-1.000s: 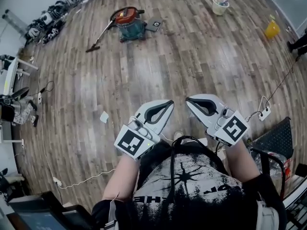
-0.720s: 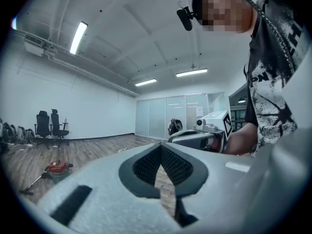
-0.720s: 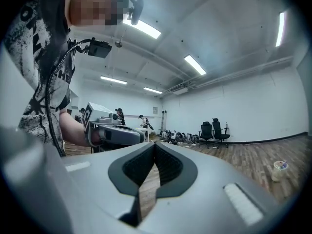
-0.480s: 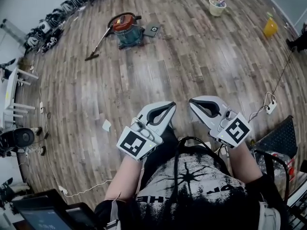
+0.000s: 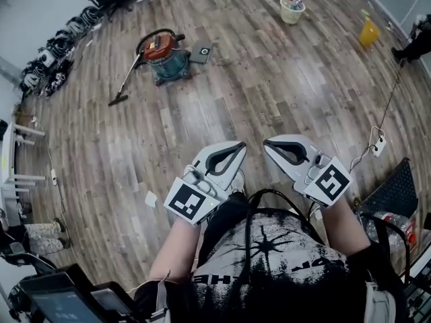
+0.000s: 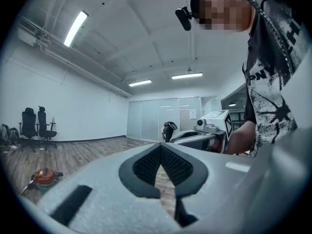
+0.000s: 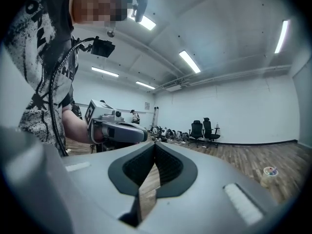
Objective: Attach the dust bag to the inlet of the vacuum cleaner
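The vacuum cleaner (image 5: 163, 52), red-topped with a teal drum, stands far off on the wood floor, its hose and wand (image 5: 124, 89) trailing to the left. A dark flat square piece (image 5: 202, 51) lies just right of it; I cannot tell what it is. No dust bag is recognisable. My left gripper (image 5: 239, 147) and right gripper (image 5: 268, 143) are held side by side in front of the person's chest, both shut and empty. In the left gripper view the vacuum cleaner (image 6: 44, 177) is small at lower left beyond the shut left gripper (image 6: 160, 146). The right gripper (image 7: 155, 145) is shut too.
A white bucket (image 5: 291, 9) and a yellow bottle (image 5: 369, 33) stand at the far right. A power strip (image 5: 378, 143) with its cable lies right, near a black basket (image 5: 397, 187). A scrap of paper (image 5: 151, 198) lies left of my arm. Gear lines the far left wall (image 5: 54, 52).
The vacuum cleaner has slid lower and leftward in the head view as the person walks over the floor toward it. Both grippers stay shut, side by side.
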Demonstrator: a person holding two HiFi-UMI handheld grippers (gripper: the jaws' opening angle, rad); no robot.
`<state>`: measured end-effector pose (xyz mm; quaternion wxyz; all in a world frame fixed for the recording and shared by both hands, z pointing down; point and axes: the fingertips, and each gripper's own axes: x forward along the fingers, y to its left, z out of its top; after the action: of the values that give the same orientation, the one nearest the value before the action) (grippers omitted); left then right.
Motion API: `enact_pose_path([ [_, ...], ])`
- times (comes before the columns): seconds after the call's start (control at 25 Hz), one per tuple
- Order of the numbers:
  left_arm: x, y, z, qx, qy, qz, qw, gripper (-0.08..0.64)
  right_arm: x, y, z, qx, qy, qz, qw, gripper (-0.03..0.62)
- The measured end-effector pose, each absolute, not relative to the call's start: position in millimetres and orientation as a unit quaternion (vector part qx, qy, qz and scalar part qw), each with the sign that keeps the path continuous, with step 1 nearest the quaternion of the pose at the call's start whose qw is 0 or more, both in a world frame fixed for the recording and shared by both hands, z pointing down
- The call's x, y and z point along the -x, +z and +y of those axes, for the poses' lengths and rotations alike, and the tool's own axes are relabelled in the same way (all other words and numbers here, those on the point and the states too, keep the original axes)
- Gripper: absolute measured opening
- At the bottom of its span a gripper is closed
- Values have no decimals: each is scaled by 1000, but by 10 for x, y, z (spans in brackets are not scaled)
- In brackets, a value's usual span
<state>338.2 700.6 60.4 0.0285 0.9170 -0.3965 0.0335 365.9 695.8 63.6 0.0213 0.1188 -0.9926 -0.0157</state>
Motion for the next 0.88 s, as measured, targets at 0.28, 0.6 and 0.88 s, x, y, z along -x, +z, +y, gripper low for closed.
enact_pose_path([
  [0.28, -2931, 392, 6271, -931, 10, -365, -1, 3, -3195, 554, 6181, -151, -18, -988, 33, 8],
  [0.6, -2552, 417, 5681, -937, 3, -349, -5, 3, -2871, 552, 5565, -178, -24, -983, 37, 8],
  [0.88, -2504, 452, 5259, -942, 5, -336, 2, 3, -2871, 495, 5110, -197, -32, -979, 32, 8],
])
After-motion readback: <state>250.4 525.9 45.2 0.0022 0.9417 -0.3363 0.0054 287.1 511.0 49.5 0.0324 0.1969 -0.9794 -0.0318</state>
